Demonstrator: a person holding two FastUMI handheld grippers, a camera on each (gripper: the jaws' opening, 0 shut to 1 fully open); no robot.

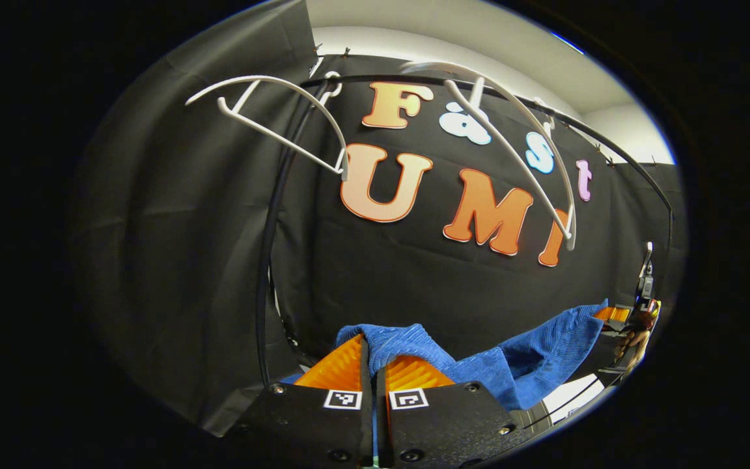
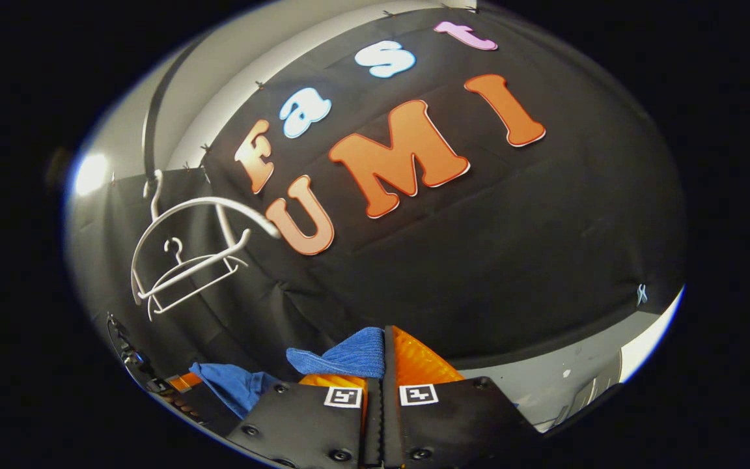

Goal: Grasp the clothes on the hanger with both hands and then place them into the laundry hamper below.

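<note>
Cloth, blue, off the hangers at 11 o'clock, pinched by left gripper and right gripper, fingers closed on it. Risk: thin corner grips may slip, dropping it outside the unseen hamper.

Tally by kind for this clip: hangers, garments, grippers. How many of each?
White plastic hangers: 2
Blue ribbed cloth garment: 1
Left gripper, right gripper, orange fingers: 2
Total: 5

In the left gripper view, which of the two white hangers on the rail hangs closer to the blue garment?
The right-hand hanger: its long arm sweeps down towards the blue garment, while the left-hand hanger stays high.
</note>
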